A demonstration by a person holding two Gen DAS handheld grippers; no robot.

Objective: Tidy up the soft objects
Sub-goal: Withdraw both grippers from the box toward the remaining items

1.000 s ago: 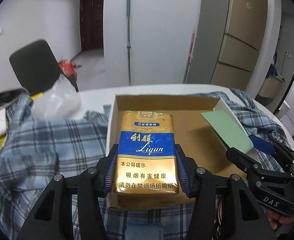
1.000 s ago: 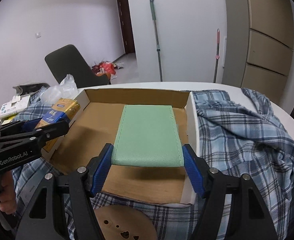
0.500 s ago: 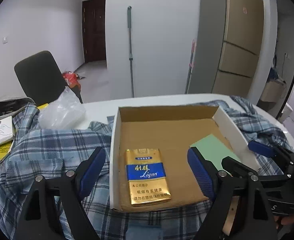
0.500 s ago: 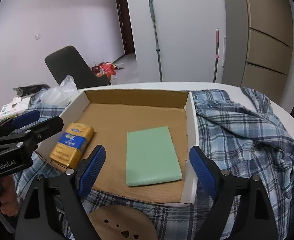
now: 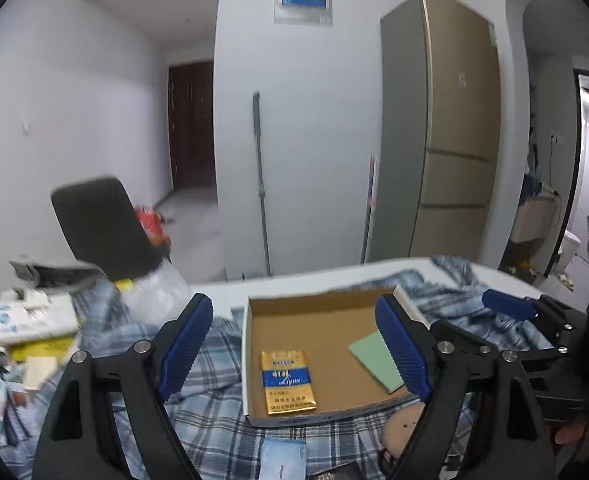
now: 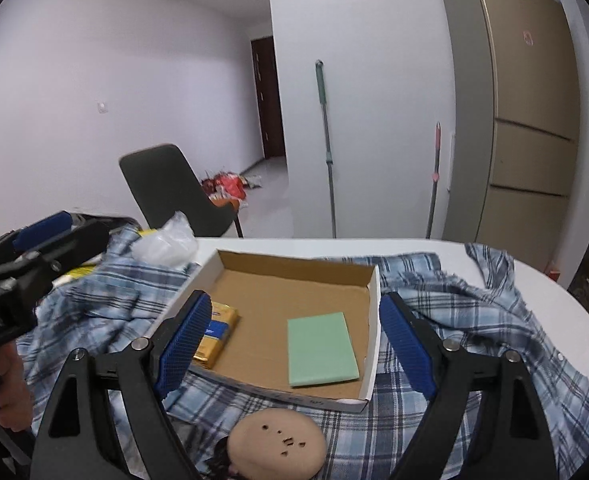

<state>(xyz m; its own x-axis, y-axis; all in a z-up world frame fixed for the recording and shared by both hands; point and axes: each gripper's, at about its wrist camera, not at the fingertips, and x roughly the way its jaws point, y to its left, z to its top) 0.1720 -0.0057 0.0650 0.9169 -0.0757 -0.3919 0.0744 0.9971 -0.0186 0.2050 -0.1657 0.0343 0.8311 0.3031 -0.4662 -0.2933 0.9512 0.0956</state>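
Change: both grippers stand higher and farther back than half a second ago; pack and pad lie where they were let go, now smaller in both views.
Left gripper [image 5: 294, 348]: fingers spread wide, holding nothing, raised above the box's near edge.
Right gripper [image 6: 294, 344]: fingers spread wide, holding nothing, its pads framing the box.
Box [image 5: 318, 304]: open cardboard tray with white outer walls, lying on a plaid shirt [image 6: 462, 320] spread over a white table [image 6: 566, 320].
Pack [image 5: 288, 382]: gold and blue, flat on the box floor between the left fingers, toward the near edge.
Writing: "Ligun" in script on the blue band, Chinese characters above it and on the gold part below, too small to read.
Pad [image 6: 320, 350]: pale green, flat in the box between the right fingers, close to the right wall.
Left view only: the pack's printed face; a small light-blue packet [image 5: 284, 458] on the shirt below the box.
Right view only: the whole pad; in the left view the right finger hides part of it.
Disc [image 6: 276, 444]: tan, round, with small holes, on the shirt nearer than the box.
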